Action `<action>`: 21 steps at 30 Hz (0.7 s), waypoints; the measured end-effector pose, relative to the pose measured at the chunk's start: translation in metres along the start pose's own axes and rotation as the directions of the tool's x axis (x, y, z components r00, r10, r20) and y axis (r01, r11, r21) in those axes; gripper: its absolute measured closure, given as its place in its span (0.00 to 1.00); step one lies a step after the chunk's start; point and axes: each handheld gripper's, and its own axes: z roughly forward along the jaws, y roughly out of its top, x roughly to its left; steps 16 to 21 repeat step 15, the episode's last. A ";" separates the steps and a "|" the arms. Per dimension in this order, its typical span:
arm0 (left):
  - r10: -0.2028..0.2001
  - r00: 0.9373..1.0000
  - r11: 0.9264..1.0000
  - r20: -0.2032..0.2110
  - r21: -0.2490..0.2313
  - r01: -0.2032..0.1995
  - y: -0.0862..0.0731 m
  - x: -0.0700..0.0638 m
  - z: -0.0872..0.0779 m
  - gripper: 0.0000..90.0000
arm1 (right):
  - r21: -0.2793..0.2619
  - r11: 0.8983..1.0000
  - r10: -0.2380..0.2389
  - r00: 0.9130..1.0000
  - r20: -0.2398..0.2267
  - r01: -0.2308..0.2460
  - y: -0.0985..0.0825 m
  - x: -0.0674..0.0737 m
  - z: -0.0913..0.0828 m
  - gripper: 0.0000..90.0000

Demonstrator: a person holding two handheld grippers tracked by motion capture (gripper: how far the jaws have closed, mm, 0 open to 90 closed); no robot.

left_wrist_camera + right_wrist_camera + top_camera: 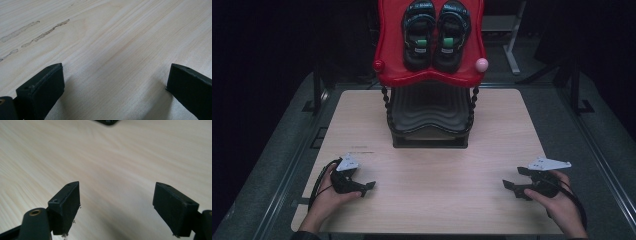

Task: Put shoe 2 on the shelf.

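The fingers [40, 92] of the left gripper [362, 186] stand wide apart with only bare wood between them, and the fingers [66, 207] of the right gripper [514, 186] are spread just as wide and hold nothing either. Both grippers rest low over the near end of the bench [437, 165], one at each side, well apart from each other and from the shoe rack [430, 120] at the far end. The pair of black sandals [436, 35] lies side by side on the rack's red top shelf [389, 55], raised well above the bench, and the black lower shelf looks bare. If the work is to fetch the sandals, the likely trouble is the reach: the shelf is high and far, so a gripper coming in too low could knock the red rim or the round knobs [482, 64] at its corners and rock the rack. The sandals sit close together, so fingers closing on one strap may catch the neighbour and drag it off the edge. A grip on a soft strap alone could also let the sandal swing and slip on the way down.
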 end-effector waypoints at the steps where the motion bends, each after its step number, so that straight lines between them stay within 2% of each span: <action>1: 0.000 1.000 1.000 0.000 0.000 0.000 0.000 0.000 0.000 0.00 | 0.015 1.000 -0.004 1.000 0.009 0.004 -0.003 0.000 0.000 0.24; 8: 0.000 1.000 1.000 0.000 0.000 0.000 0.000 0.000 0.000 0.00 | 0.087 0.996 -0.023 0.998 0.058 0.018 -0.020 0.000 0.004 0.24; 11: 0.000 1.000 1.000 0.000 0.000 0.000 0.000 0.000 0.000 0.00 | 0.120 0.993 -0.030 0.997 0.066 0.022 -0.026 0.001 0.006 0.22; 21: 0.002 1.000 1.000 -0.001 0.001 -0.002 -0.001 -0.001 -0.001 0.00 | 0.108 0.994 -0.026 0.998 0.064 0.019 -0.029 0.001 0.006 0.21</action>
